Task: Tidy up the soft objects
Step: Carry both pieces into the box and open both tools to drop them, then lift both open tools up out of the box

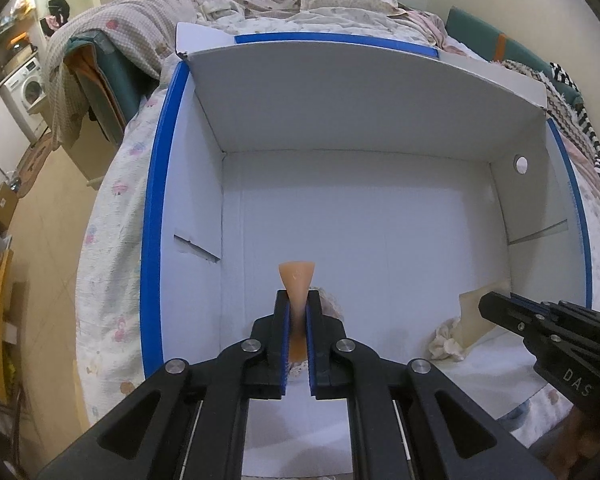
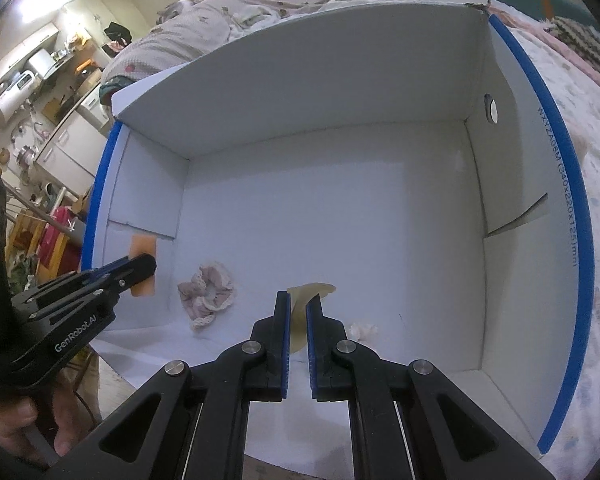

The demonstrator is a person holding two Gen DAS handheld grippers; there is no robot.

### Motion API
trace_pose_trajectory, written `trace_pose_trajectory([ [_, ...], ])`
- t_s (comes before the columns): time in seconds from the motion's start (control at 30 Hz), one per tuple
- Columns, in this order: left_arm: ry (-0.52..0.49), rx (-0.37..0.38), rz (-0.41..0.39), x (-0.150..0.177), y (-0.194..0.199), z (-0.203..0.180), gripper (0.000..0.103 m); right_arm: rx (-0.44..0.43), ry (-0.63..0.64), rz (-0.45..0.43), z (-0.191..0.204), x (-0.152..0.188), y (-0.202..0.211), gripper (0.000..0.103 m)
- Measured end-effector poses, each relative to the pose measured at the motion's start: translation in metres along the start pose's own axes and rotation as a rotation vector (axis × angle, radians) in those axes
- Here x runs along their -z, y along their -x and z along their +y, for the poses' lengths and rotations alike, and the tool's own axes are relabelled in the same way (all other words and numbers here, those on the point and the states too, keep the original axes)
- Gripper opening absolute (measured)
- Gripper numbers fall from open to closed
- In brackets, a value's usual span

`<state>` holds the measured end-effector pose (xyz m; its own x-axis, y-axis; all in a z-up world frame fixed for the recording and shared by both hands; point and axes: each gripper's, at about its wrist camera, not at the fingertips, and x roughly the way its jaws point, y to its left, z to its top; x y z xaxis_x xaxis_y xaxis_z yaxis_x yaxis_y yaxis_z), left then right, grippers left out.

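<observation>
Presently, in white box [image 2: 340,100]: left tongs [image 1: 298,334] pinch orange pad [image 1: 297,276]; right tongs [image 2: 298,320] pinch beige pad [image 2: 310,292]. Both likely light, floppy; hold mid-body. Scrunchie [image 2: 208,294] loose.

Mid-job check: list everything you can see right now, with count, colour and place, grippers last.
Open cardboard box with blue edge tape: one, white, on the bed.
Ruffled fabric scrunchie: one, pale pink, box floor, front left.
Crumpled white soft item: one, white, box floor beside the right gripper.
Orange soft rectangular pad: one, orange, pinched in the left gripper.
Beige soft flat pad: one, beige, between the right gripper's fingers.
Floral bedsheet: one, white print, under the box.
Left gripper: black, blue pads, over box.
Right gripper: black, blue pads, over box.
</observation>
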<state>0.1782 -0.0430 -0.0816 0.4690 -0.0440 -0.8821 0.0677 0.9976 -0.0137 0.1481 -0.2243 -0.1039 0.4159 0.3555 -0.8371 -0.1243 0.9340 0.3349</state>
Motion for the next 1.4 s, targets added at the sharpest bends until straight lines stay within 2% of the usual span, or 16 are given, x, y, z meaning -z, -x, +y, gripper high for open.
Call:
trace_pose_trajectory([
  [0.27, 0.010, -0.010, -0.003, 0.001, 0.000, 0.002, 0.007, -0.005, -0.029, -0.018, -0.003, -0.002, 0.004, 0.010],
  [0.4, 0.016, 0.000, -0.004, 0.000, 0.004, 0.004, 0.015, -0.020, -0.039, -0.024, -0.004, -0.003, 0.005, 0.013],
  [0.5, 0.009, -0.002, -0.014, 0.000, 0.007, 0.004, 0.016, -0.008, -0.042, -0.027, -0.005, -0.003, 0.005, 0.022],
  [0.6, 0.001, 0.001, -0.009, 0.000, 0.007, 0.003, 0.017, -0.001, -0.052, -0.036, -0.006, -0.004, 0.006, 0.050],
  [0.63, 0.002, 0.000, -0.008, 0.001, 0.007, 0.003, 0.019, 0.000, -0.058, -0.044, -0.006, -0.004, 0.007, 0.067],
  [0.67, 0.003, 0.000, -0.007, 0.000, 0.008, 0.003, 0.021, 0.001, -0.065, -0.054, -0.007, -0.005, 0.009, 0.071],
  [0.73, 0.006, 0.001, -0.012, 0.000, 0.009, 0.003, 0.039, 0.003, -0.079, -0.080, -0.009, -0.005, 0.013, 0.073],
  [0.77, 0.012, -0.002, -0.023, 0.000, 0.012, 0.003, 0.045, 0.002, -0.082, -0.087, -0.009, -0.006, 0.015, 0.080],
  [0.8, 0.016, -0.005, -0.034, 0.000, 0.014, 0.004, 0.055, 0.003, -0.085, -0.091, -0.010, -0.007, 0.016, 0.086],
  [0.83, 0.020, -0.008, -0.050, -0.001, 0.018, 0.004, 0.060, 0.008, -0.088, -0.095, -0.010, -0.007, 0.016, 0.099],
  [0.87, 0.022, -0.008, -0.061, -0.001, 0.020, 0.005, 0.060, 0.016, -0.091, -0.104, -0.010, -0.008, 0.018, 0.103],
  [1.03, 0.032, -0.034, -0.086, -0.003, 0.029, 0.008, 0.066, -0.004, -0.102, -0.160, -0.010, -0.011, 0.028, 0.103],
  [1.13, 0.043, -0.055, -0.085, -0.003, 0.031, 0.011, 0.066, -0.009, -0.103, -0.171, -0.009, -0.012, 0.032, 0.103],
  [1.23, 0.063, -0.045, -0.087, -0.002, 0.033, 0.015, 0.066, 0.024, -0.092, -0.191, -0.005, -0.013, 0.037, 0.103],
  [1.4, 0.071, -0.043, -0.095, 0.001, 0.041, 0.016, 0.066, 0.011, -0.116, -0.195, -0.005, -0.012, 0.040, 0.103],
])
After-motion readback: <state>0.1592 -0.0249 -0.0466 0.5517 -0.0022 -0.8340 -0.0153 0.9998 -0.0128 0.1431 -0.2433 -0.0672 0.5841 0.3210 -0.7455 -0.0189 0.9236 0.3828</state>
